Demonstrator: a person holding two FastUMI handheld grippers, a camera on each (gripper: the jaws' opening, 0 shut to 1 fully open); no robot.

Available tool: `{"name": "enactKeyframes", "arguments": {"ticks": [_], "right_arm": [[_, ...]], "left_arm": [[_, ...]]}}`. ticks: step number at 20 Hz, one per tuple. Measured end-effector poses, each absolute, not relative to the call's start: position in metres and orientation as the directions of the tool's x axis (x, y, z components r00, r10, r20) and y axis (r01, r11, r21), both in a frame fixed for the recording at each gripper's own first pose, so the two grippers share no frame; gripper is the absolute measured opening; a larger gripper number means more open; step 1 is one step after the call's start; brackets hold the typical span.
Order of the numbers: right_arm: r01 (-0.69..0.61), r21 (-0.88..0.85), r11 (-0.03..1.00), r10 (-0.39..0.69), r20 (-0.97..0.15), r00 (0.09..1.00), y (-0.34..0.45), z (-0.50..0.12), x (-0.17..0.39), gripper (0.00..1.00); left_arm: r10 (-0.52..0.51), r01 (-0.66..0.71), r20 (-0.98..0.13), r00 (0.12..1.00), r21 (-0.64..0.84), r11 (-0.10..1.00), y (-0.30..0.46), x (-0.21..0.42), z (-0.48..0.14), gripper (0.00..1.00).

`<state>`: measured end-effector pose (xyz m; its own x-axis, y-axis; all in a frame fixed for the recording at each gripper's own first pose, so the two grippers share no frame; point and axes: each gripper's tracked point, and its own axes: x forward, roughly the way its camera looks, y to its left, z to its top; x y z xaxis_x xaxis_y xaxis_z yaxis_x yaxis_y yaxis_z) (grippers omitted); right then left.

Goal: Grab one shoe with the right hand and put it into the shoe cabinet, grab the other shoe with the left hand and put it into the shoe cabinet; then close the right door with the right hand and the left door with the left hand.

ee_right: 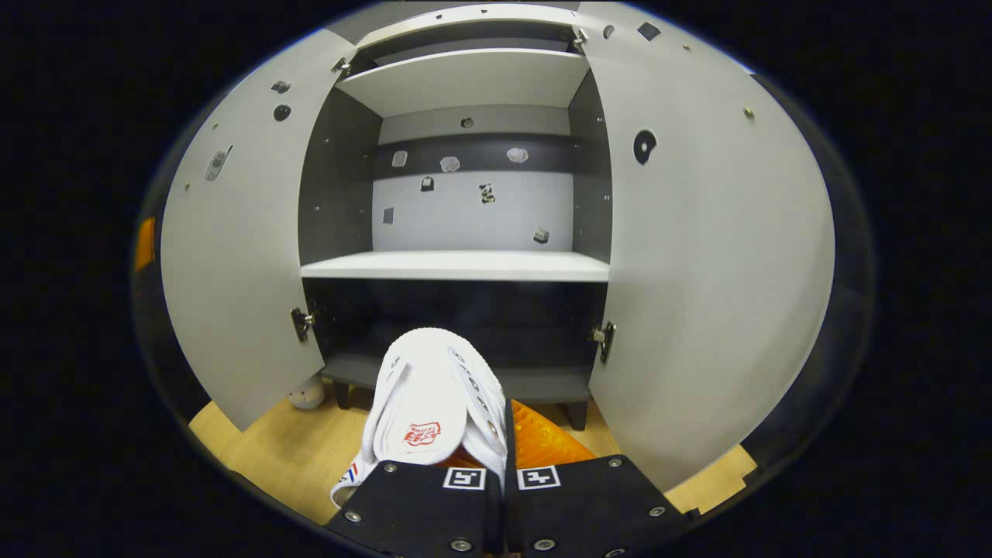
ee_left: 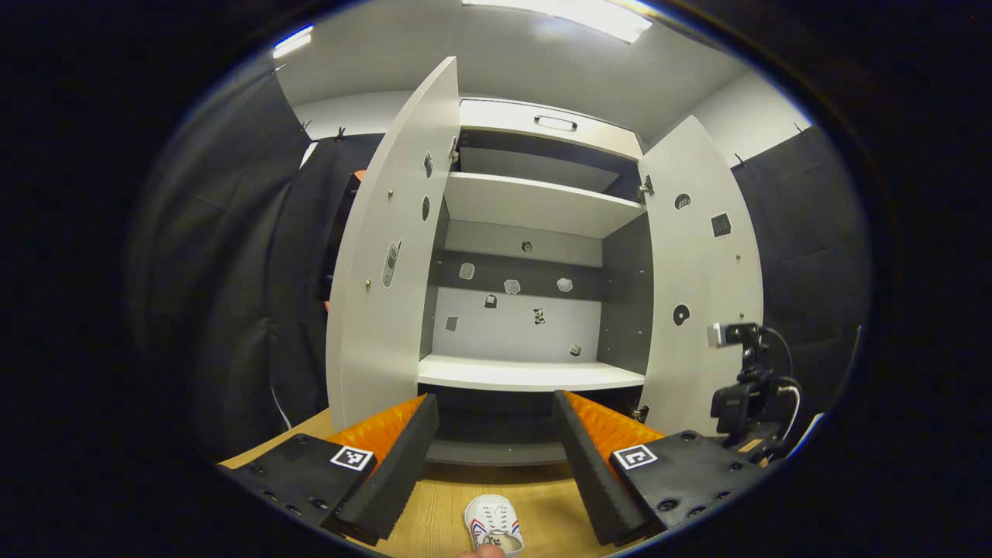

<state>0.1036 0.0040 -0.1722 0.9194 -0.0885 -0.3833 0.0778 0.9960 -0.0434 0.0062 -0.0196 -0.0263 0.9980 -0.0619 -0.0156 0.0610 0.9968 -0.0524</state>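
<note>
Holding a white shoe [ee_right: 434,395], right gripper [ee_right: 504,465] is clamped on its collar, toe pointing straight ahead at the open shoe cabinet [ee_right: 457,267], bottom compartment dead ahead. Left gripper [ee_left: 492,457] hangs spread wide; second shoe [ee_left: 494,525] lies on the floor [ee_left: 434,504] below, between its fingers.

A white ceiling [ee_left: 511,54] spans the booth, with a long bright light panel [ee_left: 573,17] overhead and a smaller strip light [ee_left: 293,40] toward the left. Black cloth [ee_left: 232,256] hangs along the left side and more black cloth [ee_left: 806,232] on the right, below pale wall [ee_left: 744,116]. The floor [ee_left: 442,504] is light wood-grain board, also seen in the right gripper view [ee_right: 271,449]. A small camera on a dark stand [ee_left: 744,380], with cables, rises at the right.
</note>
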Motion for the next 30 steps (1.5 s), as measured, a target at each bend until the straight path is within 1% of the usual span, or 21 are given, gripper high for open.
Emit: {"name": "enactKeyframes", "arguments": {"ticks": [2,4,6,10,11,12,13,16,19,20,21,24,25,26,27,28,29,30], "right_arm": [[0.086,-0.027,0.996,-0.090,-0.349,0.933,0.007,-0.126,0.122,0.00],[0.093,-0.035,0.995,-0.099,-0.298,0.949,0.008,-0.081,0.155,0.00],[0.119,-0.061,0.991,-0.131,-0.254,0.958,0.004,-0.044,0.194,0.00],[0.149,-0.059,0.987,-0.158,-0.214,0.964,0.002,-0.002,0.282,0.00],[0.163,-0.071,0.984,-0.174,-0.215,0.961,0.001,-0.002,0.302,0.00],[0.182,-0.086,0.980,-0.196,-0.221,0.955,-0.003,-0.003,0.322,0.00],[0.200,-0.104,0.974,-0.219,-0.237,0.947,-0.008,-0.012,0.343,0.00],[0.241,-0.133,0.961,-0.273,-0.341,0.900,-0.022,-0.053,0.382,0.00],[0.285,-0.146,0.947,-0.320,-0.452,0.833,-0.043,-0.099,0.402,0.00],[0.296,-0.156,0.942,-0.334,-0.476,0.813,-0.048,-0.108,0.405,0.00],[0.305,-0.168,0.937,-0.348,-0.490,0.799,-0.053,-0.115,0.409,0.00],[0.317,-0.189,0.929,-0.369,-0.482,0.794,-0.057,-0.120,0.415,0.00],[0.316,-0.187,0.930,-0.366,-0.489,0.791,-0.056,-0.123,0.415,0.01],[0.311,-0.180,0.933,-0.359,-0.505,0.785,-0.054,-0.128,0.416,0.01],[0.307,-0.171,0.936,-0.350,-0.524,0.777,-0.053,-0.133,0.415,0.07],[0.305,-0.161,0.939,-0.342,-0.543,0.767,-0.053,-0.139,0.415,0.05],[0.309,-0.151,0.939,-0.339,-0.558,0.758,-0.053,-0.143,0.413,0.07],[0.318,-0.135,0.939,-0.337,-0.563,0.755,-0.053,-0.142,0.413,0.12]], "left_arm": [[-0.062,0.062,-0.008,0.998,-0.045,0.997,-0.018,0.006,-0.025,0.96],[-0.058,0.058,-0.001,0.998,-0.041,0.997,-0.015,0.003,-0.023,0.96],[-0.054,0.054,0.001,0.999,-0.043,0.998,-0.012,-0.001,-0.023,0.97],[-0.047,0.047,-0.006,0.999,-0.051,0.998,-0.010,-0.007,-0.023,0.96],[-0.047,0.046,-0.014,0.999,-0.053,0.998,-0.010,-0.009,-0.025,0.96],[-0.046,0.045,-0.021,0.999,-0.053,0.998,-0.010,-0.010,-0.028,0.99],[-0.045,0.044,-0.027,0.999,-0.055,0.998,-0.009,-0.011,-0.029,0.96],[-0.040,0.038,-0.038,0.998,-0.064,0.997,-0.007,-0.015,-0.033,0.96],[-0.024,0.020,-0.049,0.999,-0.065,0.998,0.000,-0.013,-0.035,0.96],[-0.016,0.012,-0.050,0.999,-0.063,0.998,0.003,-0.013,-0.036,0.94],[-0.008,0.005,-0.046,0.999,-0.064,0.998,0.006,-0.013,-0.035,0.96],[0.014,-0.017,-0.049,0.999,-0.065,0.998,0.014,-0.009,-0.038,0.96],[0.016,-0.019,-0.053,0.998,-0.066,0.998,0.015,-0.008,-0.040,0.94],[0.017,-0.021,-0.056,0.998,-0.066,0.998,0.015,-0.006,-0.040,0.96],[0.017,-0.020,-0.058,0.998,-0.066,0.998,0.015,-0.005,-0.041,0.96],[0.016,-0.019,-0.058,0.998,-0.065,0.998,0.015,-0.005,-0.042,0.96],[0.014,-0.018,-0.056,0.998,-0.062,0.998,0.014,-0.003,-0.041,0.96],[0.013,-0.016,-0.053,0.999,-0.059,0.998,0.014,-0.003,-0.041,0.96]]}}
